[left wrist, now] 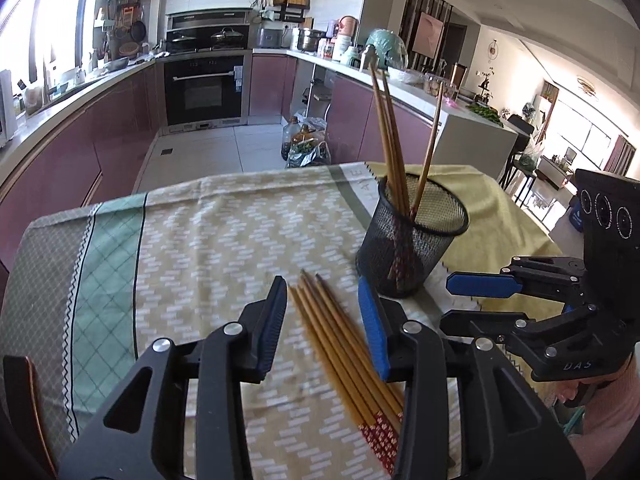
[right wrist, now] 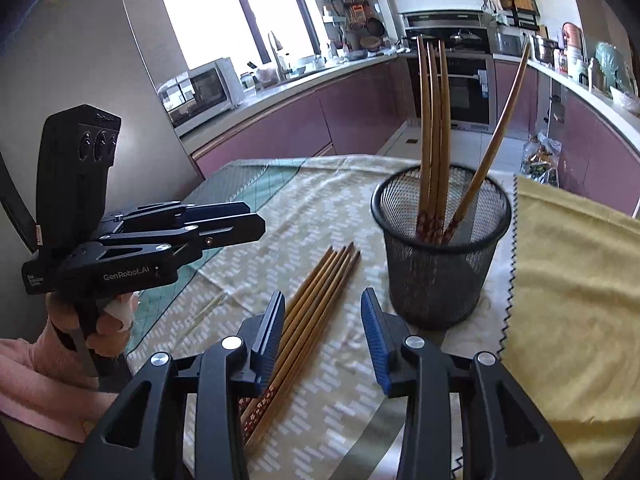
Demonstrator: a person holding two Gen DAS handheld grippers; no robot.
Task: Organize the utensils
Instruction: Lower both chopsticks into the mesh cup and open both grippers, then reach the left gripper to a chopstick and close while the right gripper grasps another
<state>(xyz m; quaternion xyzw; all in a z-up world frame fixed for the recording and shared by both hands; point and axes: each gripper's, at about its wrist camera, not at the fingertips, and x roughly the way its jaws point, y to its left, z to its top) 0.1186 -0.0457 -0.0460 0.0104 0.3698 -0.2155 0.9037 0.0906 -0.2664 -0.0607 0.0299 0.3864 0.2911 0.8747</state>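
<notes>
Four chopsticks [right wrist: 434,128] stand in one mesh cup [right wrist: 440,256]. Five more loose chopsticks [left wrist: 344,344] lie on the cloth [left wrist: 200,248] just left of it. Left gripper [left wrist: 324,320] jaws apart over them; right gripper [right wrist: 324,320] jaws apart, empty.

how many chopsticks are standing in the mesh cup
4: three chopsticks stand bunched at the left of the mesh cup; a lone chopstick leans right. More could hide behind the bunch.
</notes>
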